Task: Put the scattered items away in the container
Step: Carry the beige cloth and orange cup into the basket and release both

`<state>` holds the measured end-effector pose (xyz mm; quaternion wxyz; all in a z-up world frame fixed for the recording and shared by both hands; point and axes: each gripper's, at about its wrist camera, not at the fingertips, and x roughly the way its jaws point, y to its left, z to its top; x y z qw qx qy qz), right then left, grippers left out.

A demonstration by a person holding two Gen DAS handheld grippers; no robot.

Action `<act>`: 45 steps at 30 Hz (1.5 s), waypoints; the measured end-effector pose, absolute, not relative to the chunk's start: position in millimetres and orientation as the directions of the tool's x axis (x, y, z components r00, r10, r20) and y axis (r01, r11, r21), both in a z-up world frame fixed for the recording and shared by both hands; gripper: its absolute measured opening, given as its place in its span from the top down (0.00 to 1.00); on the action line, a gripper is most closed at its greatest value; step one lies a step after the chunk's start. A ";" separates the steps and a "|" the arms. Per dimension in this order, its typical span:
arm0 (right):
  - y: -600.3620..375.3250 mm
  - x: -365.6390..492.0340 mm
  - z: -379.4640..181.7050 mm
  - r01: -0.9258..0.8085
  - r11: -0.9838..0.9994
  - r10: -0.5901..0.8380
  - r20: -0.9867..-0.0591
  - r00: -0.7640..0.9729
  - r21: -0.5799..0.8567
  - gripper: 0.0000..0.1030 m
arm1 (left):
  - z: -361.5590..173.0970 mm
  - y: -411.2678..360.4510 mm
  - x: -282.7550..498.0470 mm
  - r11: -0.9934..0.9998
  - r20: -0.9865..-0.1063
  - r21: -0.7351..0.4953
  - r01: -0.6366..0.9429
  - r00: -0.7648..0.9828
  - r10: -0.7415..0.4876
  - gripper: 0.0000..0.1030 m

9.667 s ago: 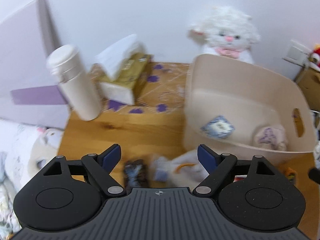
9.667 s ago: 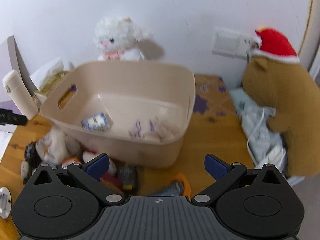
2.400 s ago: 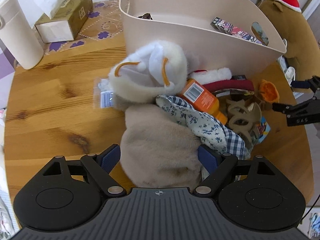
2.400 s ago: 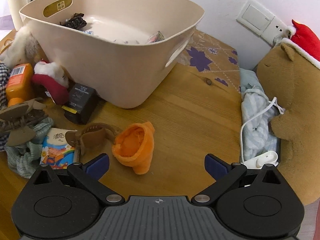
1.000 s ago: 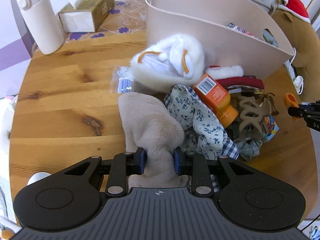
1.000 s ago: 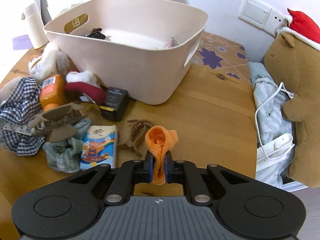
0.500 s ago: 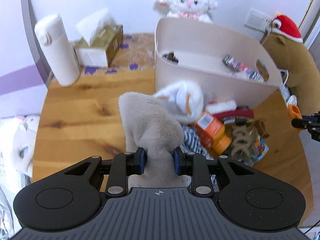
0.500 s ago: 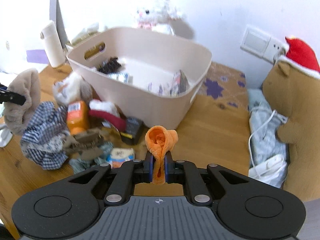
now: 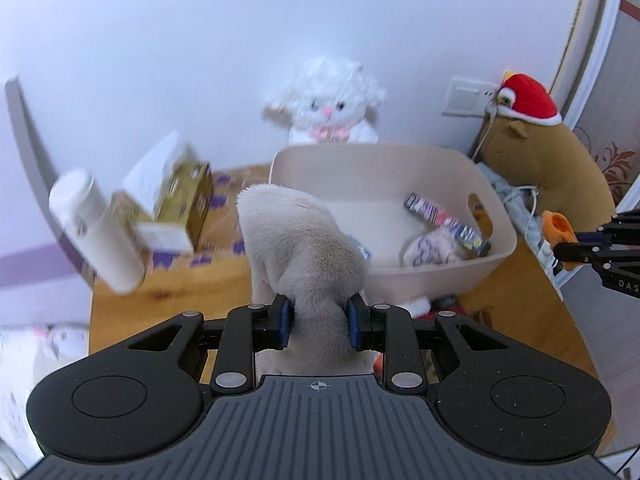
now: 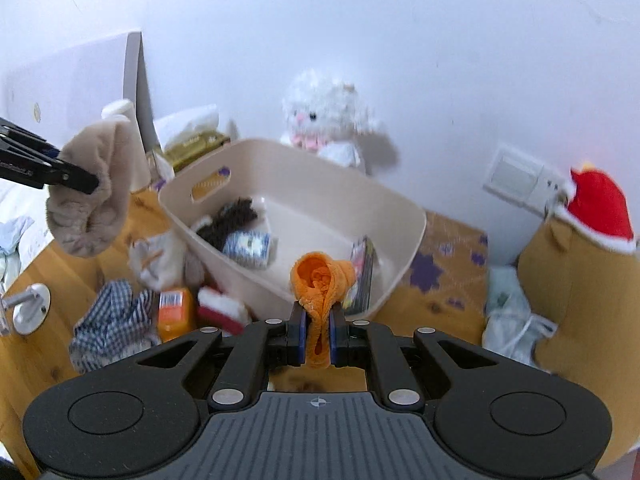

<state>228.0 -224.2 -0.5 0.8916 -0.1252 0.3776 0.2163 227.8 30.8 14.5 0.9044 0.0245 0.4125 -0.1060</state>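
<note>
White wall stands behind my wooden table [image 10: 448, 300]. My left gripper [image 9: 318, 320] squeezes a fuzzy beige sock [image 9: 304, 240], up high so it can clear the bin's rim. The beige bin [image 10: 400, 216] waits in the middle. My right gripper [image 10: 318, 338] pinches a small orange sock [image 10: 322, 276] tight, ready to drop in.

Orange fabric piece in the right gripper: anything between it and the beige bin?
Nothing visible. The orange fabric piece hangs clamped in the right gripper, above the near wall of the beige bin, whose open top is uncovered.
</note>
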 end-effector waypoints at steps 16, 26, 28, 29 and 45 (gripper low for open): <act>-196.2 277.0 7.1 -0.521 0.838 0.286 -0.682 0.673 -0.163 0.89 | 8.0 -37.1 302.9 0.954 -0.715 0.029 0.298 0.673 -0.189 0.74; -188.9 322.5 -25.3 -0.518 0.844 0.259 -0.743 0.618 -0.137 0.89 | -36.8 -53.1 352.8 0.975 -0.789 -0.030 0.221 0.594 -0.159 0.74; -187.3 330.2 -34.3 -0.513 0.849 0.251 -0.760 0.600 -0.125 0.89 | -42.6 -53.8 360.4 0.980 -0.800 -0.038 0.197 0.581 -0.148 0.74; -186.2 334.3 -40.8 -0.507 0.854 0.243 -0.772 0.587 -0.117 0.89 | -44.5 -54.7 363.1 0.981 -0.804 -0.036 0.193 0.577 -0.143 0.74; -179.6 342.0 -81.3 -0.470 0.880 0.201 -0.841 0.503 -0.070 0.62 | -74.5 -58.9 377.9 0.979 -0.864 0.021 0.203 0.496 -0.084 0.57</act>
